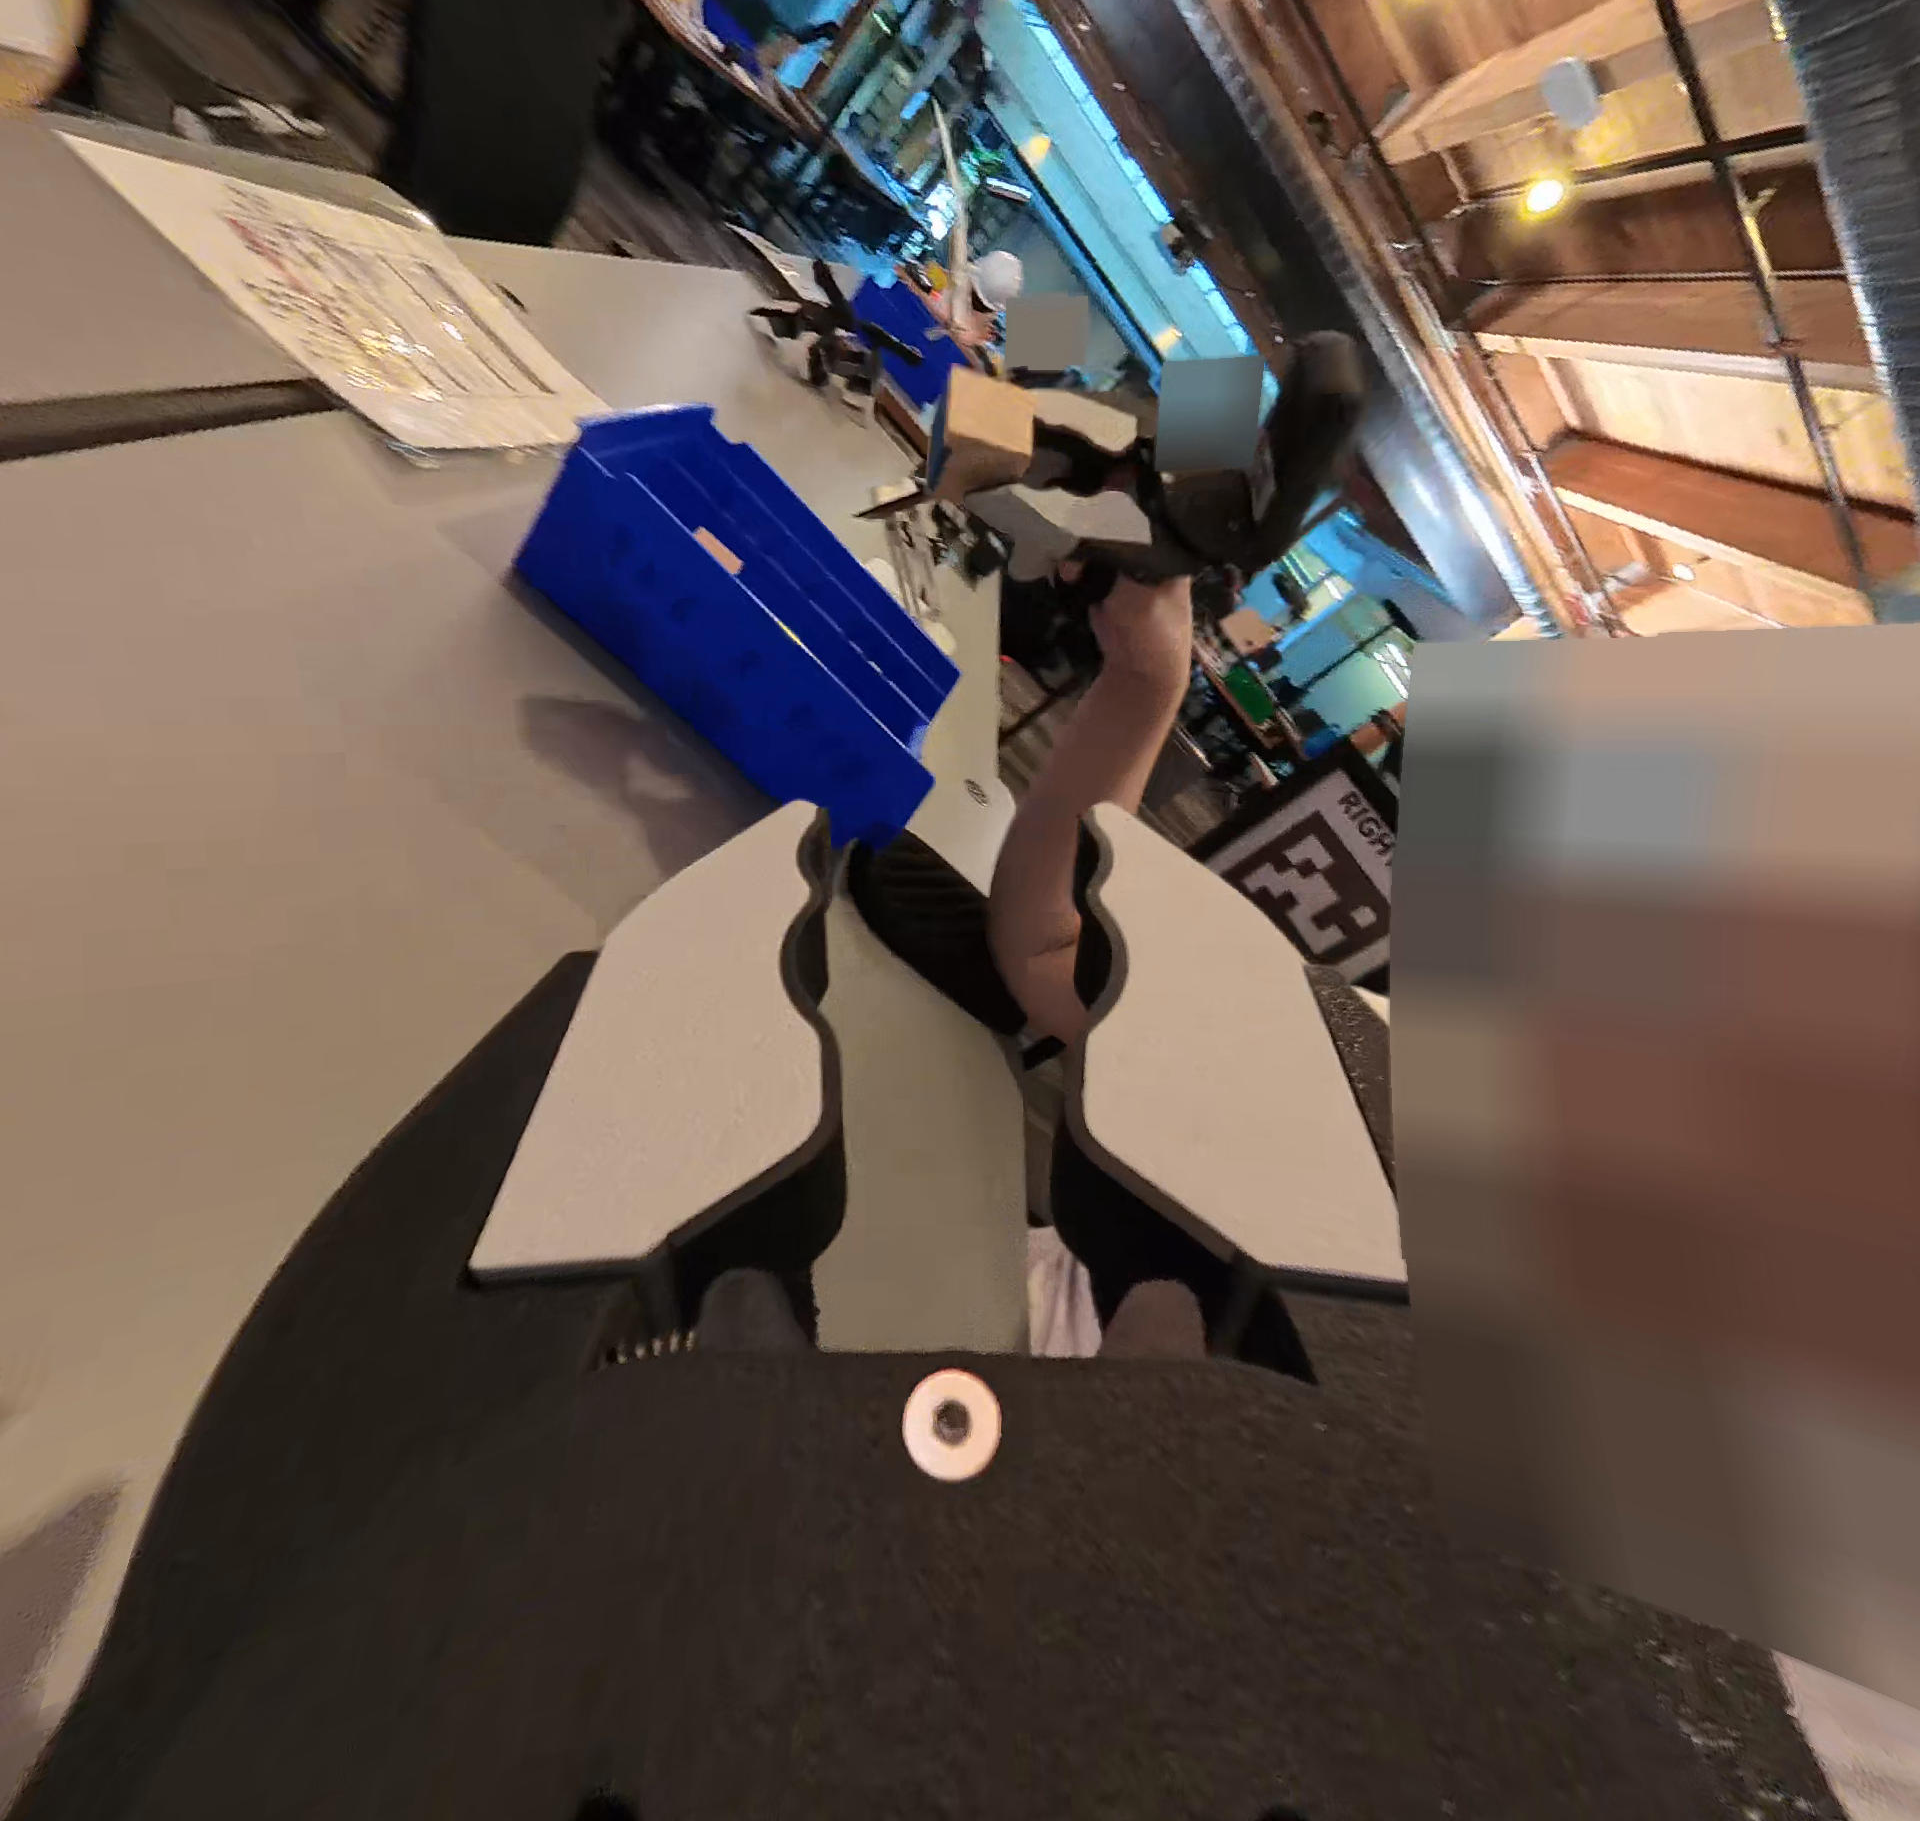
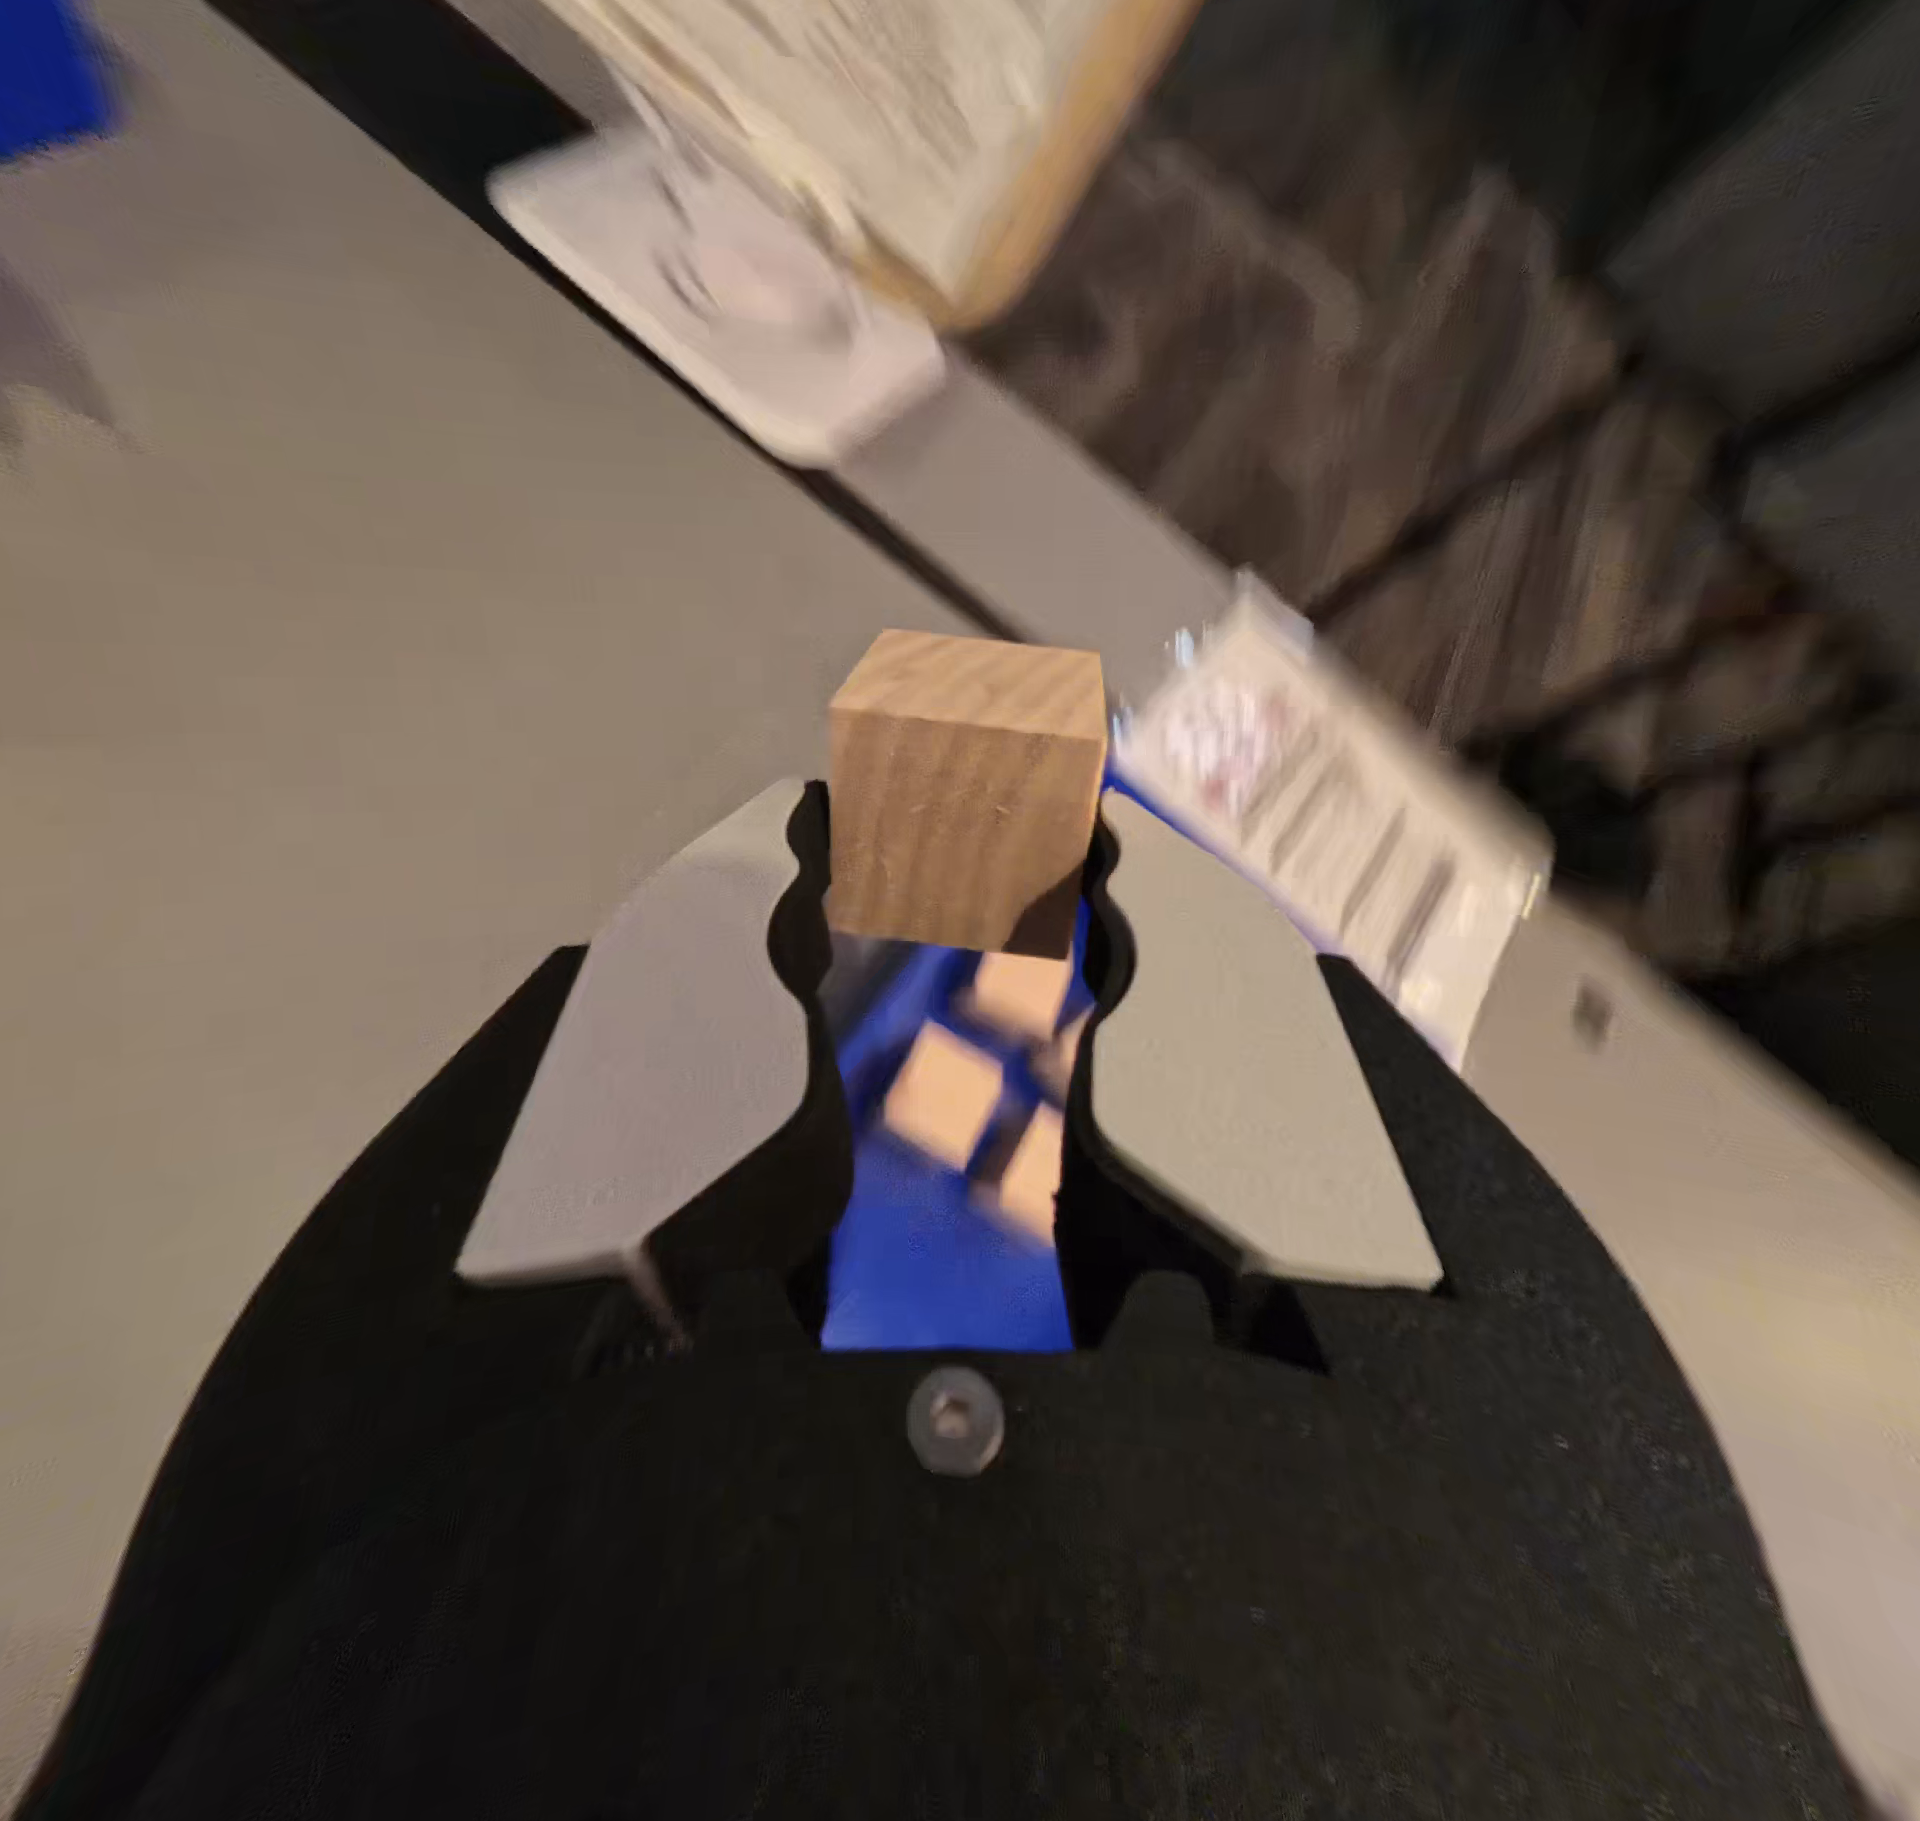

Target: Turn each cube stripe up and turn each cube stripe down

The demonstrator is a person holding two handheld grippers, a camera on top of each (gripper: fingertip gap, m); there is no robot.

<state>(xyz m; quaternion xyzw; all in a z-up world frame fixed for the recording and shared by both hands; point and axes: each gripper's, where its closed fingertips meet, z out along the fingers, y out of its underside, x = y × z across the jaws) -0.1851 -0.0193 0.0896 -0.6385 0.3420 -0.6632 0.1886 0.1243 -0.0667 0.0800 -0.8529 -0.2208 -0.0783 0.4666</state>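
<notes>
My right gripper (image 2: 961, 815) is shut on a plain wooden cube (image 2: 961, 784), held in the air; no stripe shows on the faces I see. Below it, between the fingers, several more wooden cubes (image 2: 951, 1096) lie blurred in a blue bin (image 2: 935, 1283). In the left wrist view the same right gripper (image 1: 997, 467) holds the cube (image 1: 982, 441) high above the blue bin (image 1: 727, 618) on the grey table (image 1: 260, 732). My left gripper (image 1: 951, 846) is open and empty, near the bin's near corner.
A printed sheet (image 1: 384, 317) lies on the table behind the bin; a plastic-sleeved sheet (image 2: 1320, 815) lies at the table edge. A second blue bin (image 1: 904, 327) and dark clutter stand farther back. A person's arm (image 1: 1101, 753) reaches up on the right.
</notes>
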